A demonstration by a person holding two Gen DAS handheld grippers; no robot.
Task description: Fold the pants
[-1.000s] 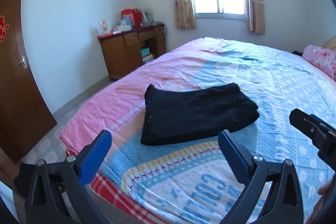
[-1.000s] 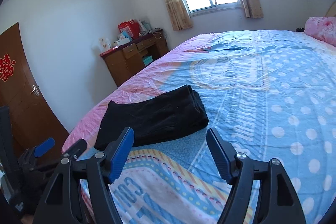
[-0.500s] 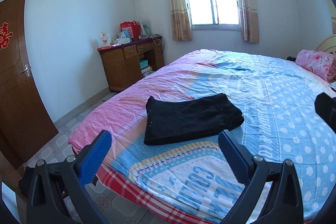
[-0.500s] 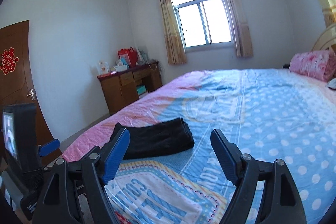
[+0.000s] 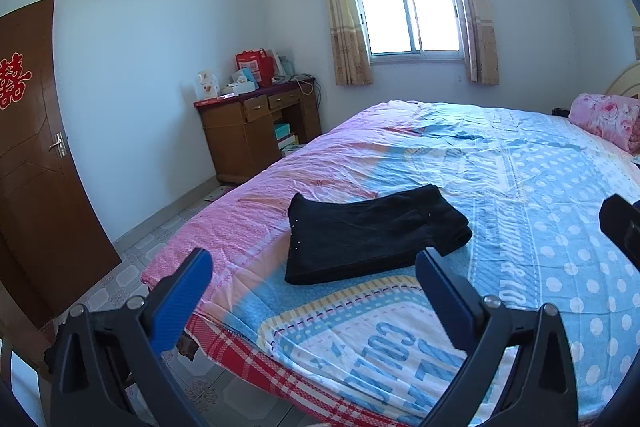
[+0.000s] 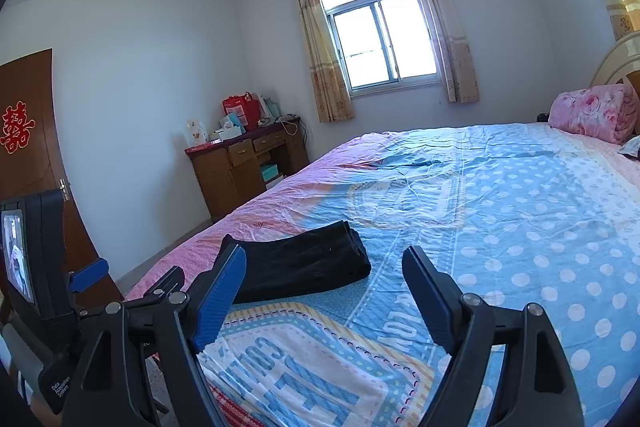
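The black pants (image 5: pixel 368 233) lie folded into a compact rectangle on the bed (image 5: pixel 540 195), near its foot end. They also show in the right wrist view (image 6: pixel 304 267). My left gripper (image 5: pixel 316 271) is open and empty, held back from the bed's edge, well short of the pants. My right gripper (image 6: pixel 324 267) is open and empty, also short of the pants. The left gripper's body (image 6: pixel 40 275) shows at the left of the right wrist view, and the right gripper's finger (image 5: pixel 624 227) at the right edge of the left wrist view.
A pink and blue dotted bedspread covers the bed. A wooden desk (image 5: pixel 256 135) with boxes stands against the far wall under a curtained window (image 5: pixel 408 15). A brown door (image 5: pixel 28 155) is at left. A pink rolled quilt (image 5: pixel 604 119) lies at the headboard. Tiled floor (image 5: pixel 132 267) shows beside the bed.
Both grippers have pulled back and up from the folded pants, which now look smaller and farther away. The pants have not moved.
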